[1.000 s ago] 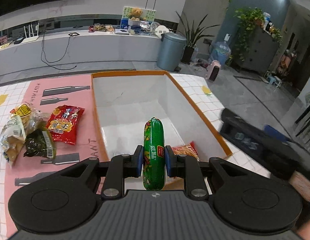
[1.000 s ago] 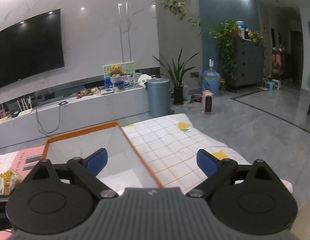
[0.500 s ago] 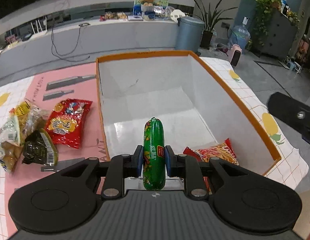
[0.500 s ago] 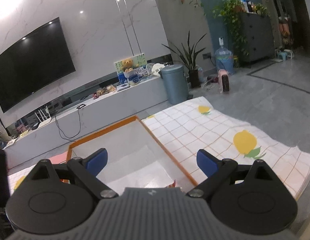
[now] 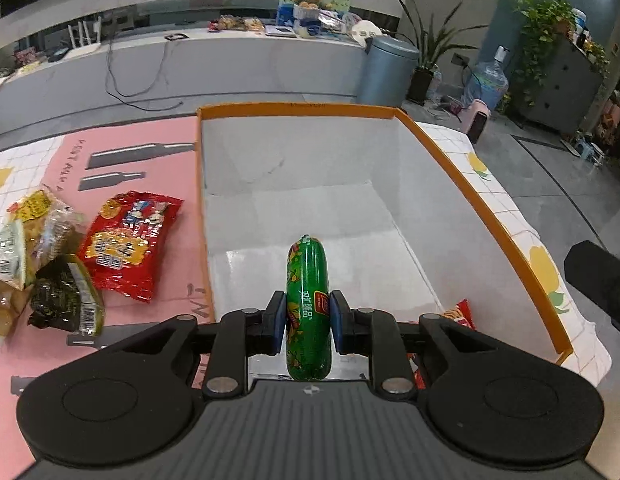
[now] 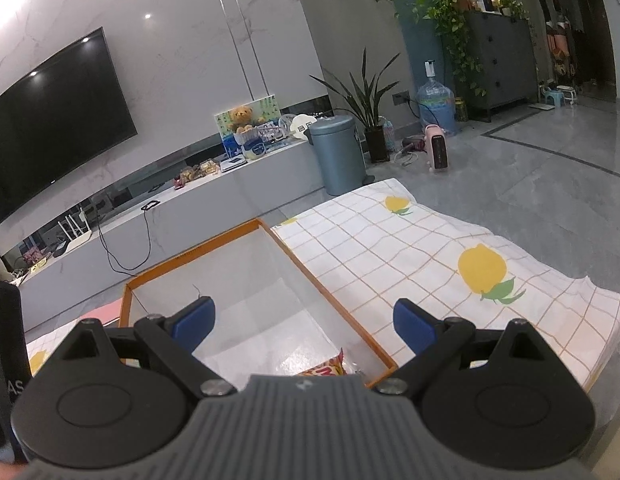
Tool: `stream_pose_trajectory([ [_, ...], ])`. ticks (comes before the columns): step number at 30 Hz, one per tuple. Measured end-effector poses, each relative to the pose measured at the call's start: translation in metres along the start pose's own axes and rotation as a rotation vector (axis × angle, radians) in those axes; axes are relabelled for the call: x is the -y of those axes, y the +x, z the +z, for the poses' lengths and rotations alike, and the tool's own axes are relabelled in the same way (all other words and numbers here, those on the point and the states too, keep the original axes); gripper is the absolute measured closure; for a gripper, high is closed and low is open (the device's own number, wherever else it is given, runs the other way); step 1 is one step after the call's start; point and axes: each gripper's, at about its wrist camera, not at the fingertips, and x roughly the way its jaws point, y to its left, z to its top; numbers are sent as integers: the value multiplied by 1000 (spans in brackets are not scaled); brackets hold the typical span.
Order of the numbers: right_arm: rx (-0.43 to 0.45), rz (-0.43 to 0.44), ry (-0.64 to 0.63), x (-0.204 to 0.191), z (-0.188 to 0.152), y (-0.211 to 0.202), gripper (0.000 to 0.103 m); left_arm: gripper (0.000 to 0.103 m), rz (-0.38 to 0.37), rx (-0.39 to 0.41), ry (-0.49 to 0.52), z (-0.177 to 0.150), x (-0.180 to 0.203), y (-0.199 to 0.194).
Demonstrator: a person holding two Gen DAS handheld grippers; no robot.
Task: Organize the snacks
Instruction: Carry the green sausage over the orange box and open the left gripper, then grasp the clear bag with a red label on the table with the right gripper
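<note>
My left gripper [image 5: 308,312] hangs over the near end of a white box with an orange rim [image 5: 485,208]. A green sausage [image 5: 308,268] stands upright between its blue pads, which still touch it while the jaws are opening. A red and yellow snack packet [image 5: 459,314] lies in the box's near right corner, half hidden by the gripper. On the pink mat [image 5: 158,140] to the left lie a red packet [image 5: 128,240], a dark green packet [image 5: 66,300] and a pile of pale packets [image 5: 30,236]. My right gripper [image 6: 304,320] is open and empty above the box [image 6: 329,300].
The box stands on a checked cloth with lemon prints [image 6: 481,268], whose edge drops off to the right. The black body of the right gripper [image 5: 601,284] shows at the right edge of the left wrist view. A grey bin [image 6: 337,156] stands on the floor beyond.
The left gripper has moved forward and down over the box with the sausage still in it. The right gripper's view has tilted, and more of the box now shows.
</note>
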Motion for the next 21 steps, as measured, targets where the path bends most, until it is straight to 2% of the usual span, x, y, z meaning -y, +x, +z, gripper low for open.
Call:
stream_pose_trajectory([
  [2,-4,-1,0,1,0,1,9,48,-10,26,-23,-1,-2,-7],
  [4,-7,-4,2,0,-1,2,9,38,-41,51,-45,-1,-5,-15],
  [12,-7,26,-41,-9,-3,2,9,37,-55,85,-107,1,-23,-48],
  [16,-8,56,-51,-16,-5,4,9,37,9,77,-119,-1,-41,-60],
  [21,13,132,-68,-31,-13,-3,10,37,47,93,-133,-5,-67,-82],
])
